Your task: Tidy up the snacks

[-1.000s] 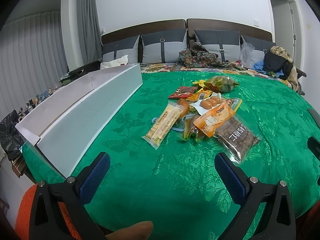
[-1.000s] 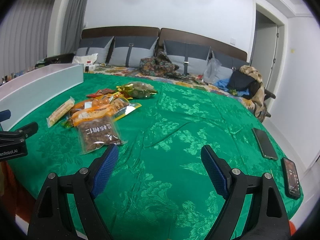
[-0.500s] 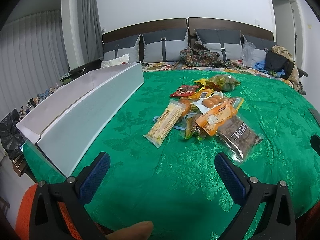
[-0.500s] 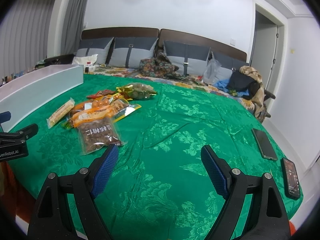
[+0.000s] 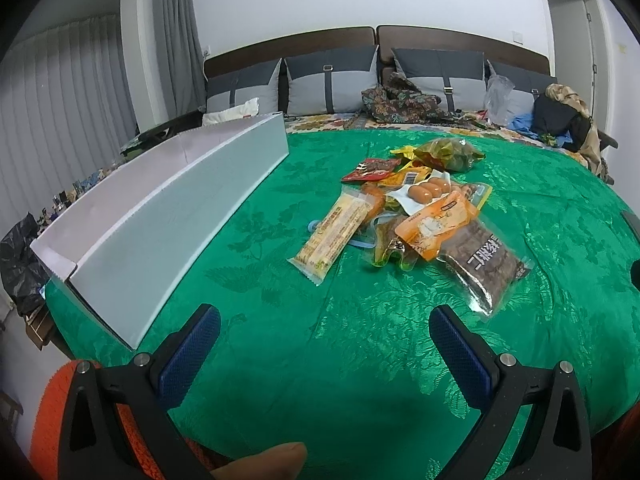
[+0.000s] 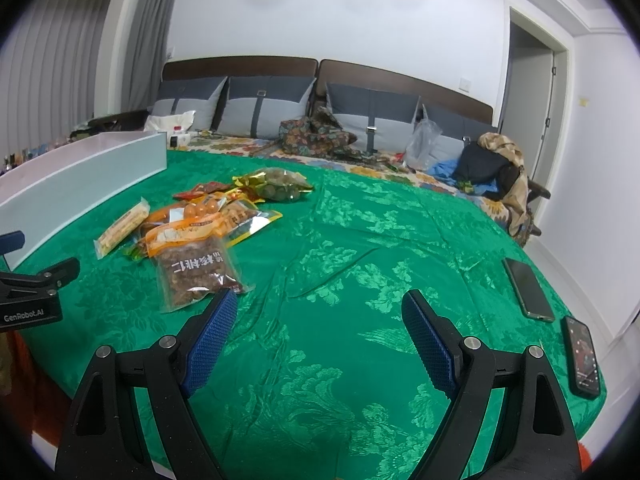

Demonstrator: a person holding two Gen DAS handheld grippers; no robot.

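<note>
Nearest to us, the left claw hangs with its pads apart and nothing between them, a fingertip showing at the bottom edge below it; the right claw likewise stands wide and empty over bare green bedspread; across the last second we see almost no change, only a slight tilt of the left view, and the snacks lie exactly where they were; we judge the sorting has not begun and both hands are poised to start. Just beyond the left claw lies the walnut packet, clear-fronted and nearest of the heap; left of it the long yellow biscuit pack; behind them an orange pouch and a pack of eggs, overlapping; farthest, a green-filled bag. Along the left runs the long white tray, empty as far as we can see, likely the destination. Two phones rest far right; pillows line the headboard.
</note>
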